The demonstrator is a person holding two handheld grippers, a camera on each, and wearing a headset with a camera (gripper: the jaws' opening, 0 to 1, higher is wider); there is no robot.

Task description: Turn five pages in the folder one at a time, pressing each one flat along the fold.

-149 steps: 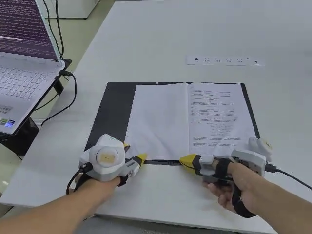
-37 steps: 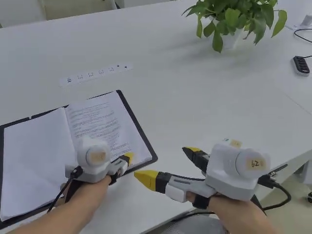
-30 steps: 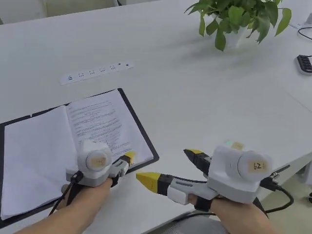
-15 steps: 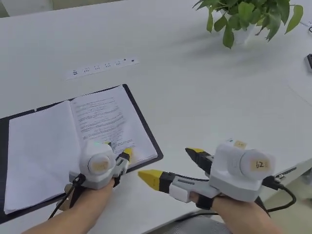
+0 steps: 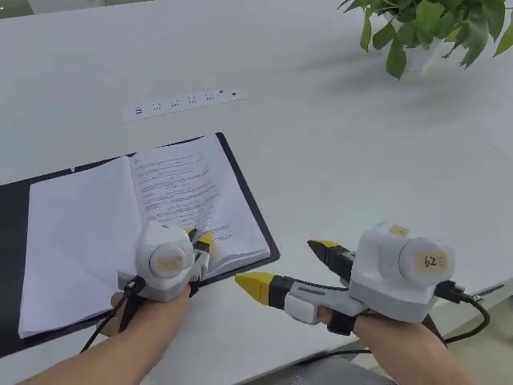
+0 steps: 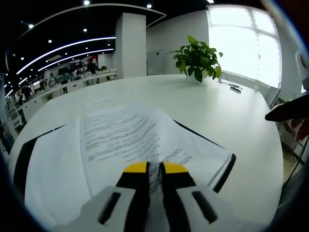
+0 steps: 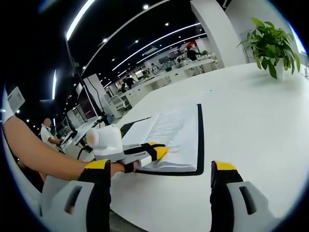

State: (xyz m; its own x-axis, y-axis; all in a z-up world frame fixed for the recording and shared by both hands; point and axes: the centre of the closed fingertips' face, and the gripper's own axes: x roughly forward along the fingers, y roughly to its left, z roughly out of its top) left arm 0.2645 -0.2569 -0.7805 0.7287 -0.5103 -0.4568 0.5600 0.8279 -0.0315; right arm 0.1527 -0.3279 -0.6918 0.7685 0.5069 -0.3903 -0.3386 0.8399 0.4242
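The folder (image 5: 12, 216) lies open on the tabletop (image 5: 337, 144), to the left of the person, turned a little so its near right corner points toward the right tool (image 5: 288, 269). It shows 2 faces: a blank page (image 5: 80, 233) on the left and a printed page (image 5: 188, 196) on the right. The fold (image 5: 138, 208) between them is the long axis here, running from the person's side away toward the power strip (image 5: 183, 103).

The left tool (image 5: 202, 243) sits over the near edge of the printed page, right of the fold. In the left gripper view its 2 yellow tips stand together with only a thin slit between them, aimed up the printed page. I cannot tell whether a sheet is caught in that slit or whether the tips only rest on the paper.

The right tool hangs over bare tabletop just beside the folder's near right corner, apart from it. Its jaws are spread wide and hold nothing; the right gripper view looks across at the left tool and the page's free edge.

The coming move, as I judge it, turns on 1 relation: the printed page's free edge runs parallel to the fold on the side facing the right tool, so a turn must carry that edge leftward over the fold. The left tool is the nearer to the paper, the right the nearer to the free edge. How many of the 5 pages are done cannot be read here.

A plant (image 5: 425, 28) stands well apart at the far right.
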